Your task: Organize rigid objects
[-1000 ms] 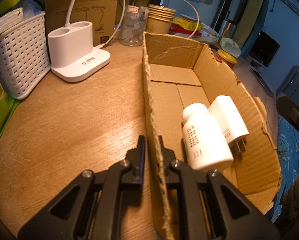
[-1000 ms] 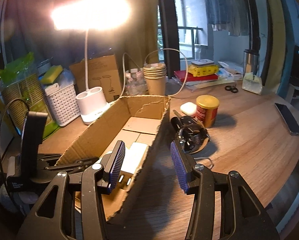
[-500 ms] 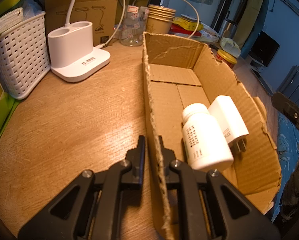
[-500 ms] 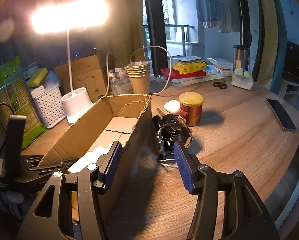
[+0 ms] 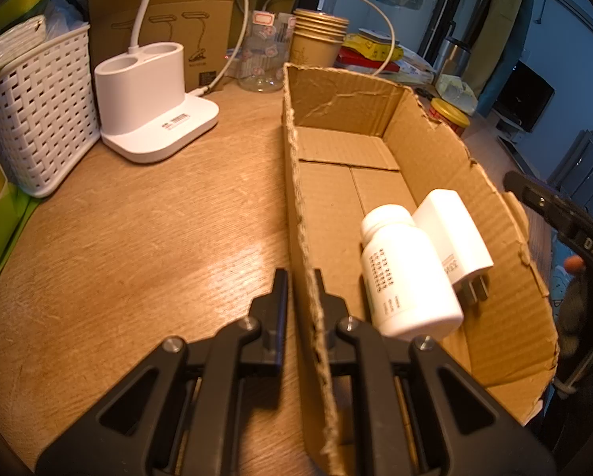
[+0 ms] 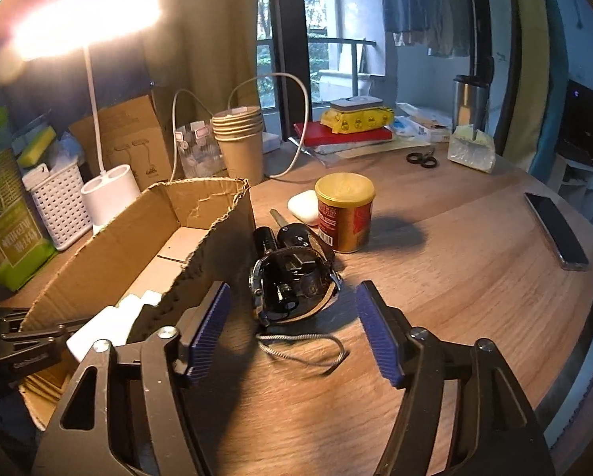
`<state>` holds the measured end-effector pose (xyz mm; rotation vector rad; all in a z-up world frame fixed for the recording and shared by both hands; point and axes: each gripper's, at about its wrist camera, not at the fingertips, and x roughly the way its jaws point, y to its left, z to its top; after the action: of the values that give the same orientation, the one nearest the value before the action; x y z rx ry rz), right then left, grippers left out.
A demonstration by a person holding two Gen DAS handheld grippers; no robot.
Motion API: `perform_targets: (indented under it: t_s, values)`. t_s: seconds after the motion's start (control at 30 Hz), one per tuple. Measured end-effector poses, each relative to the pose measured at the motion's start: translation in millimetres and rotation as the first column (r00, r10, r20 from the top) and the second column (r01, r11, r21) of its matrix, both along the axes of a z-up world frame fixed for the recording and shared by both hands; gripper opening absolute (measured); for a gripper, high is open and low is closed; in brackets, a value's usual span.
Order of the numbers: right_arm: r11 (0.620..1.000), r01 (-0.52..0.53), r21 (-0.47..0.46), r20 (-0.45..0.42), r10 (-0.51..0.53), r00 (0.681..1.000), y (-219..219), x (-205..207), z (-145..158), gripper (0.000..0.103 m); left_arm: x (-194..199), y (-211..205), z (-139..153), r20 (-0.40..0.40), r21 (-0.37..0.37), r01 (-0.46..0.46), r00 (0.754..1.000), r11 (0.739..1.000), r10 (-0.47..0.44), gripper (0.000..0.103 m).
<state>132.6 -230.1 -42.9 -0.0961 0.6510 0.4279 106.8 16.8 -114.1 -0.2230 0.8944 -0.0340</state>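
An open cardboard box [image 5: 435, 158] lies on the wooden table; it also shows in the right wrist view [image 6: 165, 214]. Inside it lie a white pill bottle [image 5: 407, 277] and a white plug adapter [image 5: 455, 238]. My left gripper [image 5: 302, 297] is shut on the box's left wall. My right gripper [image 6: 292, 325] is open and empty, just short of a black flashlight bundle with a cord [image 6: 292, 277] that lies beside the box's right wall. Behind it stand a gold-lidded red can [image 6: 346, 210] and a white soap-like object [image 6: 303, 207].
A white lamp base [image 5: 153, 115], a white basket [image 5: 38, 111], paper cups [image 6: 240, 142] and a glass jar [image 5: 264, 55] stand at the back. Scissors [image 6: 422, 158], a phone [image 6: 556, 230], books and a steel mug [image 6: 471, 99] lie farther right. The table edge curves at right.
My right gripper has swung right, away from straddling the box's right wall, and now faces the flashlight bundle. My left gripper has kept its hold on the box.
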Motion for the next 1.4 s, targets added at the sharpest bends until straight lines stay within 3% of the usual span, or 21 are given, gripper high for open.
perform_targets:
  t_s: [0.57, 1.4]
  values:
    - [0.996, -0.082, -0.037, -0.045, 0.080, 0.996, 12.4, 29.3, -16.9, 0.076, 0.0, -0.1, 0.0, 0.000, 0.000, 0.000, 1.000, 1.000, 0.000, 0.011]
    - [0.993, -0.090, -0.071, -0.129, 0.081, 0.988, 21.6, 54.8, -30.2, 0.075, 0.0, -0.2, 0.1, 0.000, 0.000, 0.000, 1.000, 1.000, 0.000, 0.011]
